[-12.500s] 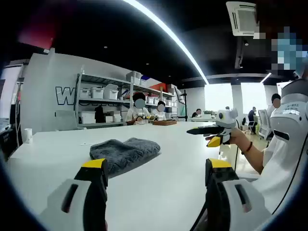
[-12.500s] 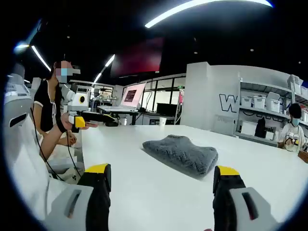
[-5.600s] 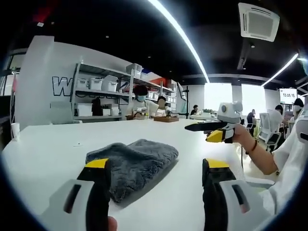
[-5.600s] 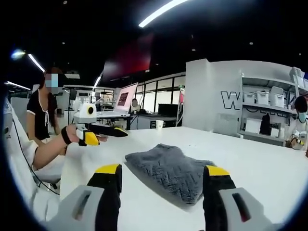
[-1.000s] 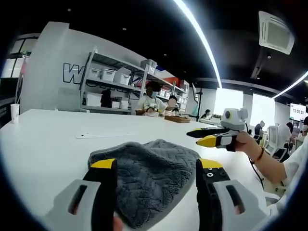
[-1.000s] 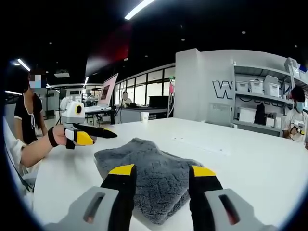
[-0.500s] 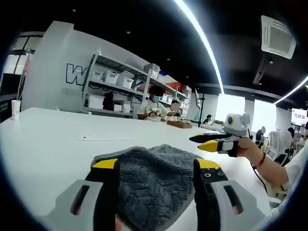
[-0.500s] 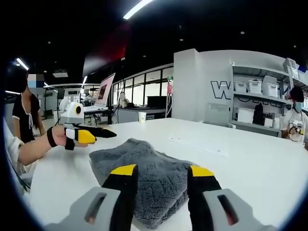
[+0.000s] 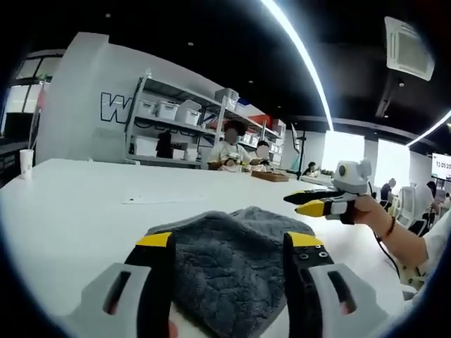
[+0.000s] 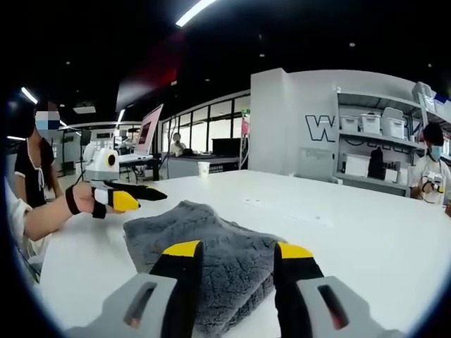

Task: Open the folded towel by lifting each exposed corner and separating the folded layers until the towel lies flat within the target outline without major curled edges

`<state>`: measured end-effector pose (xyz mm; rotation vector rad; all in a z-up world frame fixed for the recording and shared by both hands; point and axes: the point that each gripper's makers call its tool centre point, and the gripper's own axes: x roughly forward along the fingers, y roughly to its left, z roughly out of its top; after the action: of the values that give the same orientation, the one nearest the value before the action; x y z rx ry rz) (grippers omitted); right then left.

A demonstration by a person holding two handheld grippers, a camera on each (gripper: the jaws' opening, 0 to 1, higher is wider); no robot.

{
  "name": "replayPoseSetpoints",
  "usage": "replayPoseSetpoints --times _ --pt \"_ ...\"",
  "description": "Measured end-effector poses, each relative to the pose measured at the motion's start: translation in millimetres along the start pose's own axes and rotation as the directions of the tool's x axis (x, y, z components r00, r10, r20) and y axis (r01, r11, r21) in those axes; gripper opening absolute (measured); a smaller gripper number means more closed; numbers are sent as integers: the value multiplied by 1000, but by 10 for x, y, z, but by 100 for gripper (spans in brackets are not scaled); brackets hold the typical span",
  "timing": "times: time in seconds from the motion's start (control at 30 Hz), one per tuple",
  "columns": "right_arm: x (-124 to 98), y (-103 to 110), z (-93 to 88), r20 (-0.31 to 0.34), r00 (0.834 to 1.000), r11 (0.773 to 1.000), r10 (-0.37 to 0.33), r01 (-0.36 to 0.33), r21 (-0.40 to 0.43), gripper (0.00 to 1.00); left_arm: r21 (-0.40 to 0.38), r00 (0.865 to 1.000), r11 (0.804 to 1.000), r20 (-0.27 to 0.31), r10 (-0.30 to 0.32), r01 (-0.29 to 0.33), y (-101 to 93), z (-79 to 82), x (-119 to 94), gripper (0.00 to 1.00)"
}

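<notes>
Towel point(image 9: 236, 260) lies folded on the bench point(image 9: 77, 204), between my two grippers. My left gripper point(image 9: 229, 243) has its fingers point(image 9: 156, 243) apart, straddling the towel's near edge; my right gripper point(image 10: 236, 252) does the same from the opposite side. Both look equally close, the towel dead ahead of each.

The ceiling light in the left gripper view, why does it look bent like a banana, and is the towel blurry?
Left gripper view: the ceiling light strip curves because the fisheye lens bends straight lines near the edge; the grey towel looks fairly sharp, its woven pattern readable. Right gripper view: the towel is clear too, while the shelves far back are soft and small.
</notes>
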<state>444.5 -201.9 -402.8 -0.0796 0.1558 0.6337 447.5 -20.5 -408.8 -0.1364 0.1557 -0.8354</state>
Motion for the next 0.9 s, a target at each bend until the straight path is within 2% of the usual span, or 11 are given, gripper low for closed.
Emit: replayPoseSetpoints --times 0.2,0.33,0.43,0.67,0.9 --pt "40 -39 -9 -13 1000 1000 -2 2 -7 36 15 1000 1000 2 24 -24 81 -22 29 52" --pt "94 -75 -41 -19 1000 1000 -8 8 2 36 5 999 999 22 46 -46 153 -3 71 56" --pt "115 -73 -59 -22 1000 1000 -6 6 7 35 16 999 998 -2 54 -54 191 -36 103 55" --pt "183 -104 -105 -33 999 1000 -9 9 12 35 -16 997 997 14 74 -73 281 -28 154 53" --pt "207 -122 -183 -46 999 1000 -4 5 29 35 -22 996 996 -7 86 -86 357 -59 195 54"
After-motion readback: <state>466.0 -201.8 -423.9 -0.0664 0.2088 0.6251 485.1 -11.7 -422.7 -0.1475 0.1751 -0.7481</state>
